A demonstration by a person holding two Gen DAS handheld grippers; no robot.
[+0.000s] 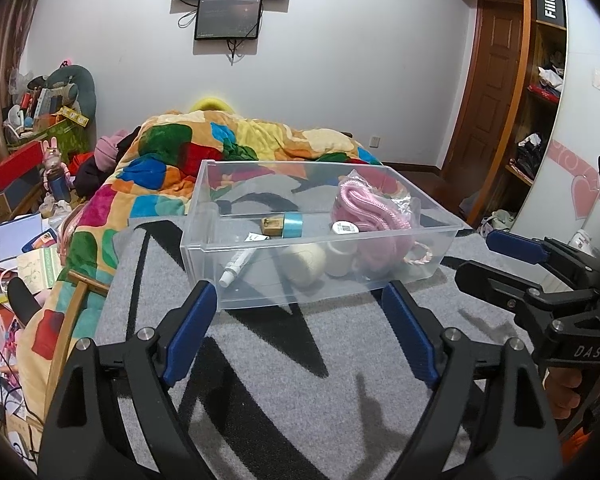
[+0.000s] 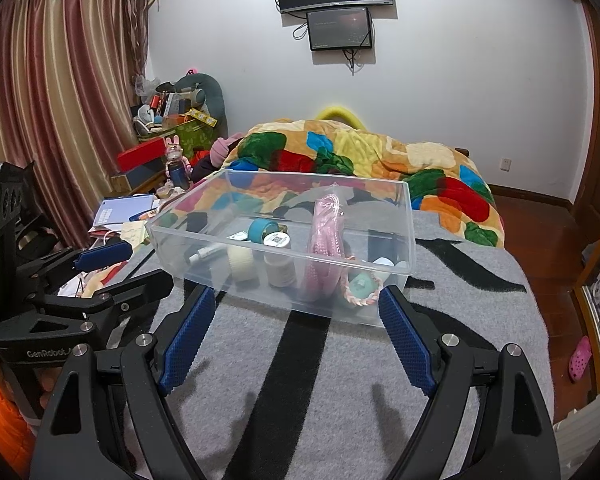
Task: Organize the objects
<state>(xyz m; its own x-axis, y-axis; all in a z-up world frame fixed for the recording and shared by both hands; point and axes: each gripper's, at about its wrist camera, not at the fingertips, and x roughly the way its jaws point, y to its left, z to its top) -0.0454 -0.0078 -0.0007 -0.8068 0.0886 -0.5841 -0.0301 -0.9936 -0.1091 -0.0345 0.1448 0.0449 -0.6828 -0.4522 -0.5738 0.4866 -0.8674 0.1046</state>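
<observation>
Both the left gripper (image 1: pixel 300 308) and right gripper (image 2: pixel 298 314) gape wide, empty, just short of the clear bin (image 1: pixel 236 240) on the grey blanket (image 1: pixel 300 380). Readable: "DAS", "GenRobot", "Fiil0".

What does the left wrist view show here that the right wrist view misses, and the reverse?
Left wrist only: the wooden door and shelves, plus the right gripper from the side. Right wrist only: the striped curtains, a pink shoe on the floor, and the left gripper from the side. Both: the clear bin on the grey blanket, holding pink rope and blue tape; both grippers open and empty.
</observation>
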